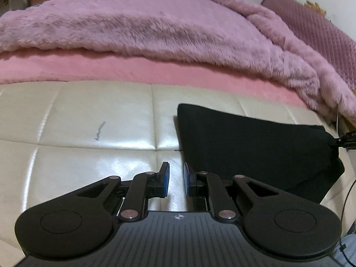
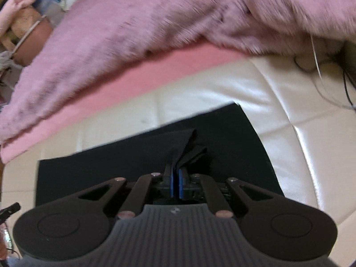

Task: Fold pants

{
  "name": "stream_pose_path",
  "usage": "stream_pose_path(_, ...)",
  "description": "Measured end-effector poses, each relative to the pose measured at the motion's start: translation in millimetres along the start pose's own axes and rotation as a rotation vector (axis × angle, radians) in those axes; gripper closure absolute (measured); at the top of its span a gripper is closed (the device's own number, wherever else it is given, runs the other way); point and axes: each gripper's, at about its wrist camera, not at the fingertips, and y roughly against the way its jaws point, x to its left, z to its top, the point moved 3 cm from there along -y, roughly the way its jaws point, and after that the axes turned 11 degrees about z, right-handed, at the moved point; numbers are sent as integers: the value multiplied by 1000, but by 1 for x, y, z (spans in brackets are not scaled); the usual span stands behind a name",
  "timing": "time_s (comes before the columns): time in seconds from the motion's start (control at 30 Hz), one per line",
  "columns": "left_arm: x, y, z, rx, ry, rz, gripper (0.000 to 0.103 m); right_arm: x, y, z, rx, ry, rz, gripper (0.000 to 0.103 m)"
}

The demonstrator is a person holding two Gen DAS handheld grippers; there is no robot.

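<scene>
right gripper (image 2: 175, 181) pinching pants (image 2: 233, 138), left gripper (image 1: 175, 181) apart — empty

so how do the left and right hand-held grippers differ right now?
The left hand-held gripper is open and holds nothing; the right hand-held gripper is shut on a bunch of the black pants. The left sits over bare cream cushion beside the pants; the right sits over them. Both have blue pads.

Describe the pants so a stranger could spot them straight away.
Find the glossy cream quilted bench at the foot of the bed, below the fluffy pink blanket. The pants lie flat on it, one edge pinched by the right gripper. They are the only black cloth among pale and pink surfaces.
</scene>
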Motion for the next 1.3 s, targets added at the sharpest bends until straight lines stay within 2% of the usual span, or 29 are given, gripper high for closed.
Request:
stream_pose_path(0.1, -3, -7, -1, 17, -11, 5, 89, -9, -10, -5, -1, 6, -3, 103)
stream_pose_path(0.2, -4, -13, 0, 26, -15, 15, 89, -4, -3, -6, -20, 43, 10, 103)
stream_pose_path(0.33, -5, -17, 7, 20, -12, 22, 89, 24, 25, 12, -71, 116, 77, 103)
stream_pose_path(0.43, -7, -18, 12, 13, -9, 17, 89, 54, 55, 30, -120, 218, 112, 103)
stream_pose_path(0.53, -8, -21, 13, 14, -8, 14, 89, 47, 60, 42, -122, 287, -15, 103)
stream_pose_path(0.6, -10, -25, 12, 23, -11, 15, 89, 15, 34, 44, -72, 223, -112, 103)
stream_pose_path(0.67, -12, -28, 11, 27, -17, 17, 89, -10, 7, 36, -27, 178, -139, 103)
stream_pose_path(0.77, -16, -34, 13, 25, -41, 18, 89, -27, -17, 24, -18, 157, -178, 103)
stream_pose_path(0.9, -27, -45, 23, 9, -52, -2, 89, -31, -29, 23, -16, 165, -199, 103)
stream_pose_path(1.03, -41, -57, 35, 1, -71, -10, 89, -28, -37, 31, 24, 190, -241, 103)
stream_pose_path(1.1, -45, -60, 39, -4, -79, -19, 89, -25, -30, 34, 9, 167, -222, 103)
stream_pose_path(1.2, -47, -63, 41, -4, -77, -25, 89, -6, 0, 40, -66, 182, -135, 103)
stream_pose_path(1.27, -46, -66, 39, 2, -69, -26, 89, 7, 27, 44, -148, 172, -5, 103)
stream_pose_path(1.3, -46, -68, 38, 8, -66, -28, 89, 7, 34, 45, -165, 166, 7, 103)
